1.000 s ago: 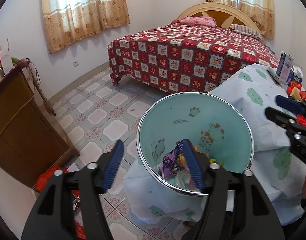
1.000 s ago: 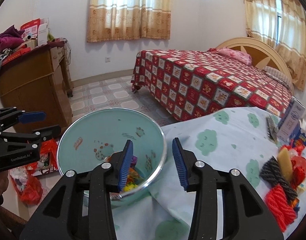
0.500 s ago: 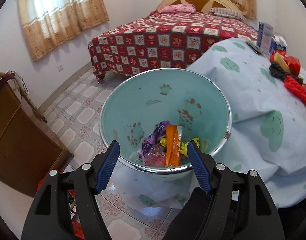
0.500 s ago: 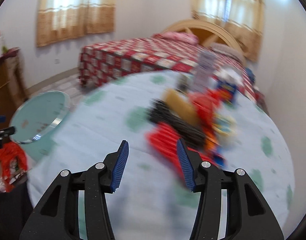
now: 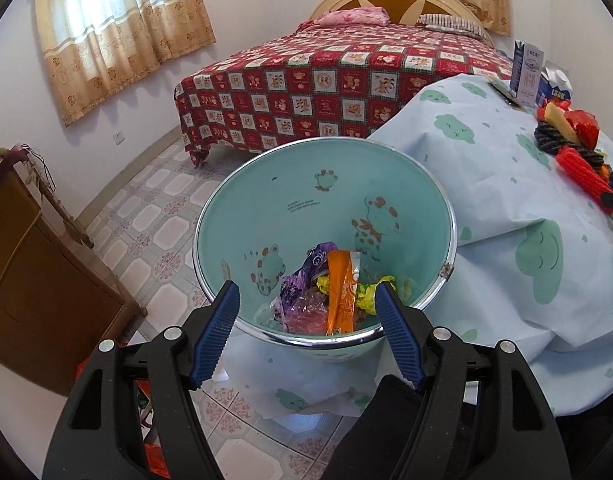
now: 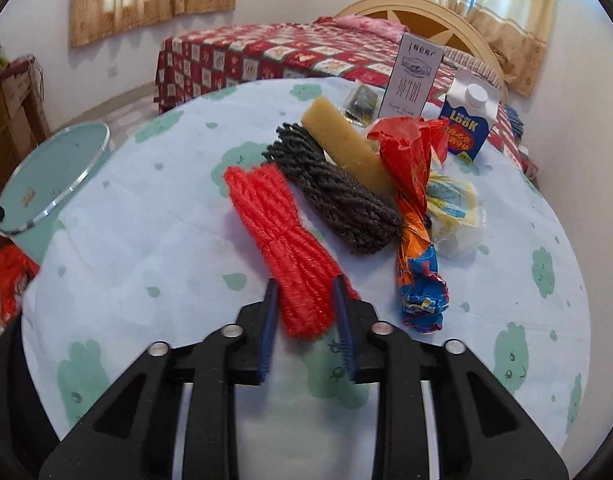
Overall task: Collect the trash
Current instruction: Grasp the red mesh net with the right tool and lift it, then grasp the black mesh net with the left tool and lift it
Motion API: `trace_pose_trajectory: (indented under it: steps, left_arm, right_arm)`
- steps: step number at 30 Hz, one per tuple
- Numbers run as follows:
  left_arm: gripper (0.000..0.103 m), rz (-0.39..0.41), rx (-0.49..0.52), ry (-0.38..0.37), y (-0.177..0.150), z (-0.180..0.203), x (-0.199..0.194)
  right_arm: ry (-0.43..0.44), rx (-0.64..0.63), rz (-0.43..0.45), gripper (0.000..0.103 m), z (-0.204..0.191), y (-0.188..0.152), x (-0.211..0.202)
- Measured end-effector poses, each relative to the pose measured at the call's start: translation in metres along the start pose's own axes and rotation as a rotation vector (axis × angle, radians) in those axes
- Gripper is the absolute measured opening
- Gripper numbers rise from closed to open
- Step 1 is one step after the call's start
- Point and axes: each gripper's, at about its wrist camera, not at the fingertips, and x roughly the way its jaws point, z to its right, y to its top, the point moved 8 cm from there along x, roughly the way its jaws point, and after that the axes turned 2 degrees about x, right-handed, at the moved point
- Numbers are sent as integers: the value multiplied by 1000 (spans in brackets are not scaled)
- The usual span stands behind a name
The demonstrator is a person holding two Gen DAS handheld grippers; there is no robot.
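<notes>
A red mesh bundle (image 6: pixel 282 240) lies on the round table's pale blue cloth (image 6: pixel 146 220). My right gripper (image 6: pixel 304 300) has its jaws closing on the bundle's near end, and both pads press the mesh. A teal bin (image 5: pixel 266 208) with a chrome rim stands beside the table. It holds an orange wrapper (image 5: pixel 342 292), a purple wrapper (image 5: pixel 306 276) and other scraps. My left gripper (image 5: pixel 308 312) hovers open over the bin's near rim with nothing pinched. In the right wrist view the bin (image 6: pixel 46 172) is at far left.
Beyond the red bundle lie a black mesh bundle (image 6: pixel 338 196), a yellow block (image 6: pixel 346 144), a red foil wrapper (image 6: pixel 410 168) and a crumpled plastic bag (image 6: pixel 454 208). Two cartons (image 6: pixel 466 128) stand behind. A bed (image 5: pixel 346 80) and a wooden cabinet (image 5: pixel 26 280) flank the tiled floor.
My right gripper swung from over the bin across the table to the red mesh bundle and closed on it. The left gripper shifted slightly over the bin and stayed open.
</notes>
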Motion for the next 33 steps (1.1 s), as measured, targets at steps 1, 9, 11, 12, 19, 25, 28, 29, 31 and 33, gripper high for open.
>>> trace_pose_trajectory:
  steps: [1, 9, 11, 12, 19, 25, 28, 29, 31, 33]
  left_arm:
    - [69, 7, -1, -1, 3, 0, -2]
    - [69, 47, 33, -39, 26, 31, -12]
    - [69, 53, 44, -58, 32, 46, -13]
    - [69, 60, 53, -68, 37, 54, -14]
    - [69, 103, 111, -149, 71, 128, -20]
    - [69, 108, 165, -208, 90, 195, -20]
    - [69, 117, 188, -236, 101, 229, -22]
    - [69, 118, 193, -250, 106, 241, -22]
    - [69, 126, 201, -272, 116, 266, -24]
    - [69, 132, 198, -287, 124, 285, -23]
  right_arm:
    - [1, 4, 25, 10, -3, 2, -7]
    - [-12, 108, 168, 10, 13, 9, -53]
    - [-38, 157, 185, 10, 30, 5, -62]
    - [-56, 193, 191, 10, 42, 2, -65]
    - [-182, 299, 172, 10, 101, -21, -72]
    - [-208, 345, 155, 10, 127, -41, -69]
    - [-212, 375, 159, 10, 139, -49, -70]
    - [-212, 385, 163, 10, 144, -52, -71]
    - [-214, 397, 169, 10, 149, -55, -74]
    - [-213, 406, 178, 10, 154, -58, -77]
